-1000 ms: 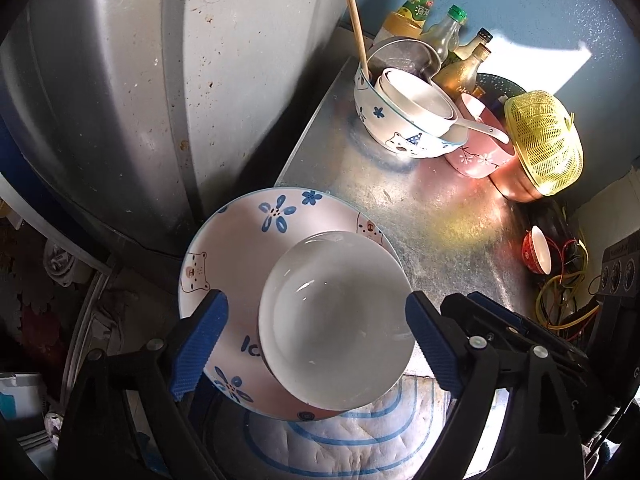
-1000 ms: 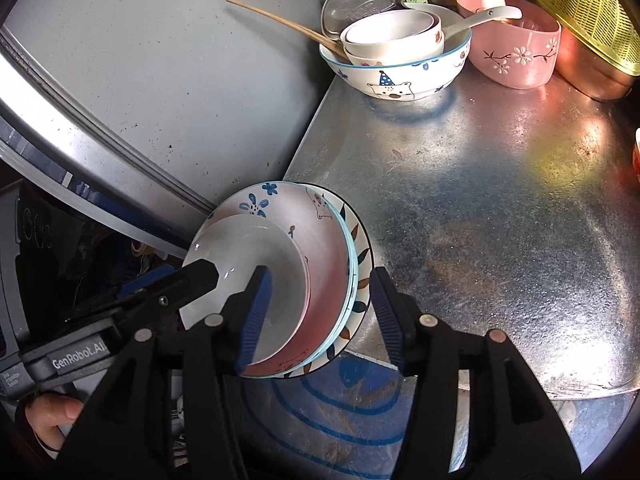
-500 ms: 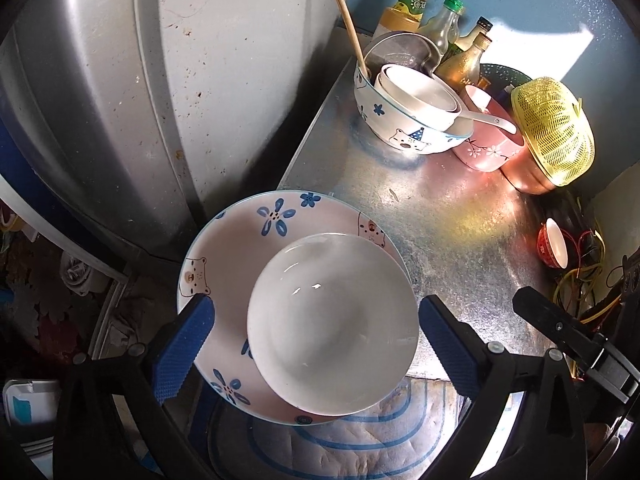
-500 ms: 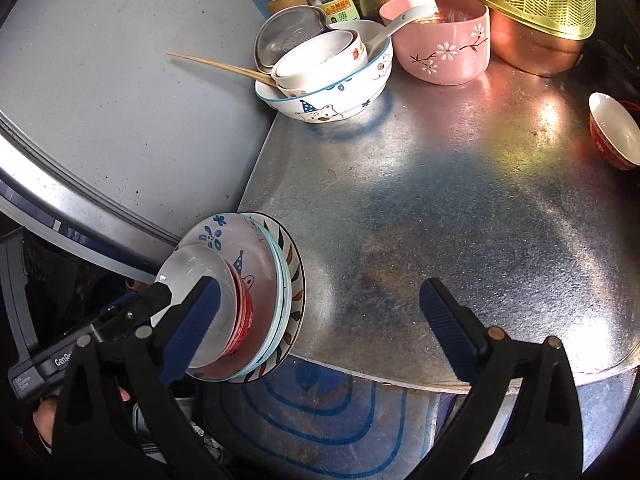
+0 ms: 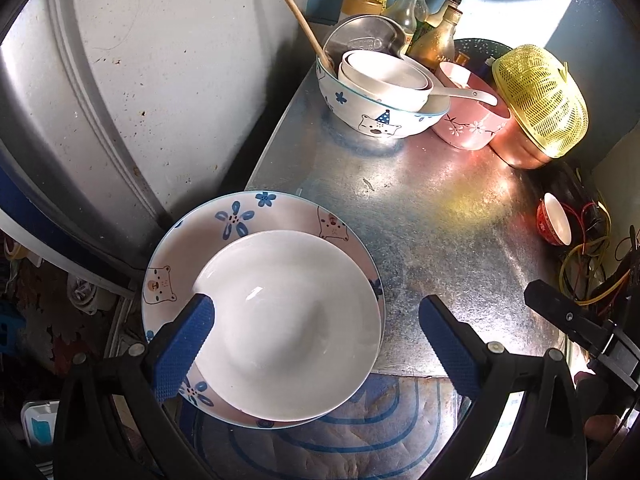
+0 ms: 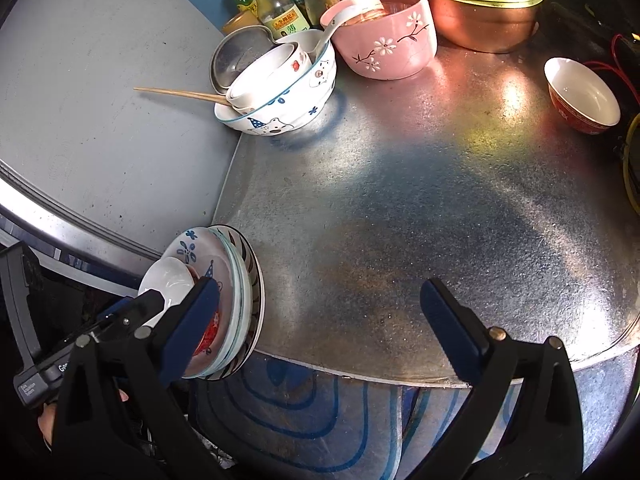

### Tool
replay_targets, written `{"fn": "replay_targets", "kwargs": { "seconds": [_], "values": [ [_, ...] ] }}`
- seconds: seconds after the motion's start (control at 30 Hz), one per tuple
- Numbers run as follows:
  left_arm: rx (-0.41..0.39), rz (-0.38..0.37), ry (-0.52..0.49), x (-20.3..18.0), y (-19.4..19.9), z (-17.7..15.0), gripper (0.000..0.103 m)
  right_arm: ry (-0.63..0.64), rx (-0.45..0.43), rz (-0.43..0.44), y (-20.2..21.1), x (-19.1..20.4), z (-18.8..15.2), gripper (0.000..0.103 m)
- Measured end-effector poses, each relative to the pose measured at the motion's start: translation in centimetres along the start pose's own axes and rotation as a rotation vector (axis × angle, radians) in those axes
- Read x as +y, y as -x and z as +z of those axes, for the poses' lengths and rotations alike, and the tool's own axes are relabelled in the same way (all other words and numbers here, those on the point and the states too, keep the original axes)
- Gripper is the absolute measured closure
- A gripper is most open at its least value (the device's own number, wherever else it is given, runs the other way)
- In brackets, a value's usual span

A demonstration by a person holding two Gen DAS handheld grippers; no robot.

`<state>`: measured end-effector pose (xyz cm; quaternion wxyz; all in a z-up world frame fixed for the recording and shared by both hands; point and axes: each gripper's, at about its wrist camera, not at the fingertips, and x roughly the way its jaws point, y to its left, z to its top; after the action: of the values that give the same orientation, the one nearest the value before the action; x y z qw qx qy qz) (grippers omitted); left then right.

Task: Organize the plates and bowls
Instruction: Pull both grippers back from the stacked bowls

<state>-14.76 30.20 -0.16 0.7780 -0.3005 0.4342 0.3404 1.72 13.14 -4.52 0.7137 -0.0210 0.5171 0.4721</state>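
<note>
A stack of patterned plates [image 5: 240,224] sits on the near left corner of the metal table [image 5: 420,220], with a red-and-white bowl [image 5: 288,320] on top. My left gripper [image 5: 316,340] is open, its fingers either side of that bowl. My right gripper [image 6: 324,328] is open and empty above the table's front edge, right of the stack [image 6: 236,296]. At the back stand a bear-pattern bowl [image 6: 288,112] holding smaller white bowls and chopsticks, a pink flower bowl [image 6: 384,36] with a spoon, and a small red bowl [image 6: 584,96] at the right.
A yellow strainer [image 5: 540,100] covers a copper pot at the back right. Bottles [image 5: 412,12] and a steel lid stand in the back corner. A grey appliance wall [image 5: 140,80] runs along the left. Cables [image 5: 588,256] lie at the right edge. A blue-patterned mat [image 6: 320,420] lies below.
My right gripper opened wide, let go of the plate stack and pulled back to the right. My left gripper stayed open around the white bowl and came slightly closer.
</note>
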Motion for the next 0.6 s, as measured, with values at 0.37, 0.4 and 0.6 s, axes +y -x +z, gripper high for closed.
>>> {"fn": "replay_targets", "kwargs": {
  "seconds": [0.37, 0.4, 0.6],
  "values": [
    [0.017, -0.003, -0.082, -4.5, -1.2, 0.9, 0.001, -0.061, -0.025, 0.000, 1.0, -3.4, 0.7, 0.002],
    [0.021, -0.005, -0.092, -5.1, -1.4, 1.0, 0.001, -0.068, -0.028, -0.001, 1.1, -3.9, 0.9, 0.002],
    [0.047, -0.040, -0.144, -9.4, -2.6, 2.1, 0.001, -0.121, -0.053, -0.018, 2.3, -7.6, 1.5, 0.002]
  ]
}}
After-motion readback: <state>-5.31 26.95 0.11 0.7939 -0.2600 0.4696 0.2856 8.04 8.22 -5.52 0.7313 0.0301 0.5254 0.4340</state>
